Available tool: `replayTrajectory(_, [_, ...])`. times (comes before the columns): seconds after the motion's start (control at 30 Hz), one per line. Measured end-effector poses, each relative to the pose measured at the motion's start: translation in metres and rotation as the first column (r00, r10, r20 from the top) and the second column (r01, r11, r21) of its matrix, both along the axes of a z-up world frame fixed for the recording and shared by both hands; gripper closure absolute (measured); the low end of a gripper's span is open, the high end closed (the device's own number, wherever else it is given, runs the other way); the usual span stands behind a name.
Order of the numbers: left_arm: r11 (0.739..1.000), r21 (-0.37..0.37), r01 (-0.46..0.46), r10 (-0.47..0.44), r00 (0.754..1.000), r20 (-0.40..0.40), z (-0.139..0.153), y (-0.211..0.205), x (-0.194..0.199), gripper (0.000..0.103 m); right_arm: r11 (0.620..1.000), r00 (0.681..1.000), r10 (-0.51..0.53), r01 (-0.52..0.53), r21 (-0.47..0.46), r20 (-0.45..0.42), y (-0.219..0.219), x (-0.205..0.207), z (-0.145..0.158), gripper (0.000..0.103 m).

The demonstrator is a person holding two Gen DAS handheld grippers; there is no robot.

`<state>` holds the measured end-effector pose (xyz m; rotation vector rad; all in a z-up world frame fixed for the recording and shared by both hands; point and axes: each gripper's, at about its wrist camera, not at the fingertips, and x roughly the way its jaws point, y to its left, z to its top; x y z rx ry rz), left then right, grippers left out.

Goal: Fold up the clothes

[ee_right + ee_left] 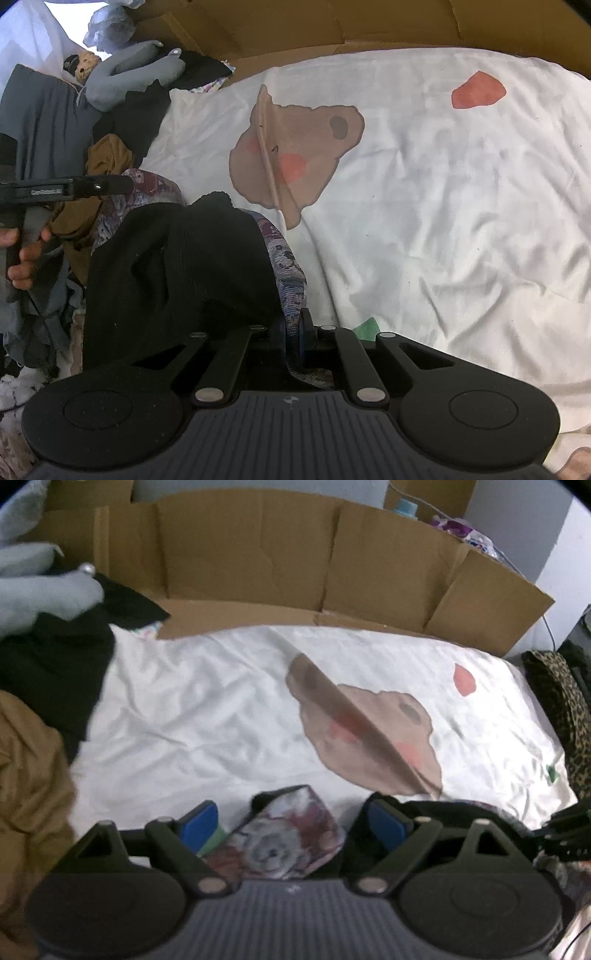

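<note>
Left wrist view: left gripper (291, 821) spread wide, released, over floral patterned garment (286, 840) lying on white bedsheet with one brown bear print (207, 716); cardboard wall (258, 550) behind. Right wrist view: right gripper (293, 334) clenched on the garment's edge, one black knit garment (177, 273) bunched alongside; hand (24, 254) at left.

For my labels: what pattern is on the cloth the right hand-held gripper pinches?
A purple, grey and maroon floral print on the cloth, clearest in the left wrist view.

White bed sheet (207, 716) (bear print) carries a floral garment (291, 273).
</note>
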<state>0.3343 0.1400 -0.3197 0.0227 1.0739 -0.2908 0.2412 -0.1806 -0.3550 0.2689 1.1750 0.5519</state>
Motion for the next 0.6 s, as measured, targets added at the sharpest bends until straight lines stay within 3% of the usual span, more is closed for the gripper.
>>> replayTrajectory(0.1, [0.999, -0.012, 0.041, -0.041, 0.997, -0.063, -0.014, -0.005, -0.002, 0.021, 1.000, 1.000, -0.011, 0.011, 0.003, 0.000, 0.000, -0.001, -0.002, 0.099])
replayTrajectory(0.13, [0.998, -0.003, 0.061, -0.061, 0.994, -0.092, -0.018, -0.007, -0.004, 0.034, 1.000, 1.000, -0.007, 0.007, 0.002, 0.001, 0.000, -0.001, -0.002, 0.099])
replayTrajectory(0.17, [0.997, 0.005, 0.082, -0.081, 0.989, -0.121, -0.022, -0.009, -0.005, 0.056, 1.000, 1.000, -0.003, 0.003, 0.000, 0.002, 0.000, -0.002, -0.001, 0.099])
replayTrajectory(0.2, [0.995, 0.021, 0.098, -0.094, 0.986, -0.135, -0.025, -0.010, -0.009, 0.069, 1.000, 1.000, 0.002, -0.002, -0.003, 0.010, -0.001, -0.003, 0.000, 0.099])
replayTrajectory(0.23, [0.993, 0.041, 0.110, -0.104, 0.985, -0.136, -0.027, -0.010, -0.013, 0.090, 1.000, 1.000, -0.003, 0.003, -0.003, 0.015, -0.003, -0.003, 0.002, 0.099])
replayTrajectory(0.4, [0.993, 0.056, 0.105, -0.098, 0.989, -0.114, -0.012, 0.002, -0.030, 0.095, 1.000, 0.999, -0.026, 0.026, -0.007, 0.047, -0.012, -0.005, 0.013, 0.100])
replayTrajectory(0.6, [0.995, 0.052, 0.079, -0.076, 0.996, -0.055, 0.033, 0.018, -0.040, 0.096, 0.998, 0.994, -0.051, 0.052, -0.018, 0.092, -0.027, -0.010, 0.042, 0.101])
